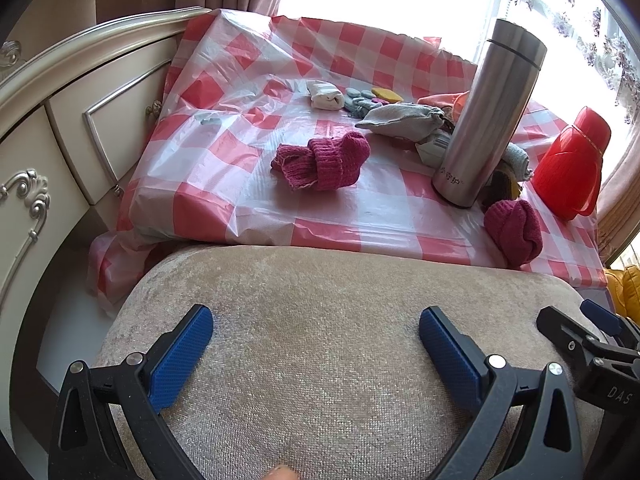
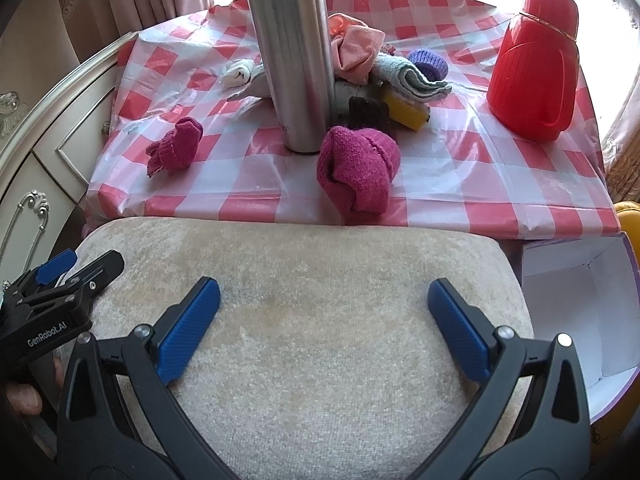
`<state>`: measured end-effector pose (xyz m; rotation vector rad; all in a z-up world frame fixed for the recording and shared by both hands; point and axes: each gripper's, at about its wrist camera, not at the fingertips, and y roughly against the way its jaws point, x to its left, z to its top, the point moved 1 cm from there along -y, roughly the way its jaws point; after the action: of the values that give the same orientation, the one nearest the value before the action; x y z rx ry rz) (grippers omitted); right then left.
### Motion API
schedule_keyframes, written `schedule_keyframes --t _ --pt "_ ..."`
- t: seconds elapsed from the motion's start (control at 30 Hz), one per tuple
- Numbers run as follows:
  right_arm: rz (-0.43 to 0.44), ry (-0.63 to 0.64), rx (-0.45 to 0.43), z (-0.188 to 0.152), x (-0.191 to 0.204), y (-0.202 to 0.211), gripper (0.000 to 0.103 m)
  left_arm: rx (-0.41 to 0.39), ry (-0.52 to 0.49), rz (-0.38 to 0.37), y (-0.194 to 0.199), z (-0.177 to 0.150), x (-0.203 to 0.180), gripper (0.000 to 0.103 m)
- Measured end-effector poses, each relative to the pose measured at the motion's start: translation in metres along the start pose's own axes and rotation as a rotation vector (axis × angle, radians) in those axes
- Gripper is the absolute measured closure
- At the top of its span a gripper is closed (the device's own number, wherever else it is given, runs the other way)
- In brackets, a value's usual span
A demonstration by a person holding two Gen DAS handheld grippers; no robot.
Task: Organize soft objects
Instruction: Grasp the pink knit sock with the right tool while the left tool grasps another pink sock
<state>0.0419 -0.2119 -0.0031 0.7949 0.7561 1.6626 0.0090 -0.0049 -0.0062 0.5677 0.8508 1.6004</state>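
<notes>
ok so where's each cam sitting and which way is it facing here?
Left wrist: on the left hand-held gripper, open above the beige cushion, facing the checked table; right hand-held gripper at its right edge.
Right wrist: on the right hand-held gripper, open, same heading; left hand-held gripper and a hand at its left edge.
Shared: steel flask, red jug, both magenta knits.

The steel flask [image 2: 292, 52] loses its top to the picture's edge and hides part of the cloth pile [image 2: 384, 72]; its small print [image 1: 451, 174] is unreadable
</notes>
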Motion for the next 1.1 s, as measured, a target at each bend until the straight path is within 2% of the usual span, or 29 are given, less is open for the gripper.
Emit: schedule_keyframes --t 0.13,0.27,0.47,0.67,1.0,1.1 --pt "0.036 0.028 0.053 0.007 -0.005 -0.004 0.0 0.0 0.006 0.009 -0.001 0.006 0.001 0.0" --pt "0.068 0.062 0.059 0.014 -0.006 -0.009 0.0 -0.006 0.002 0.003 -0.006 0.019 0.0 0.0" --pt "0.071 0.041 0.061 0.035 -0.016 -0.023 0.0 -0.008 0.023 0.001 -0.024 0.054 -0.003 0.0" --pt "0.015 -0.009 0.048 0.06 -0.028 -0.04 0.0 0.038 0.086 -0.021 -0.057 0.086 -0.001 0.0" --pt "-0.039 0.012 0.056 0.083 -0.029 -0.073 0.0 0.12 0.136 0.004 -0.107 0.116 0.0 0.0" --pt "-0.06 0.029 0.042 0.088 -0.028 -0.078 0.006 0.134 0.143 0.012 -0.119 0.119 0.0 0.0"
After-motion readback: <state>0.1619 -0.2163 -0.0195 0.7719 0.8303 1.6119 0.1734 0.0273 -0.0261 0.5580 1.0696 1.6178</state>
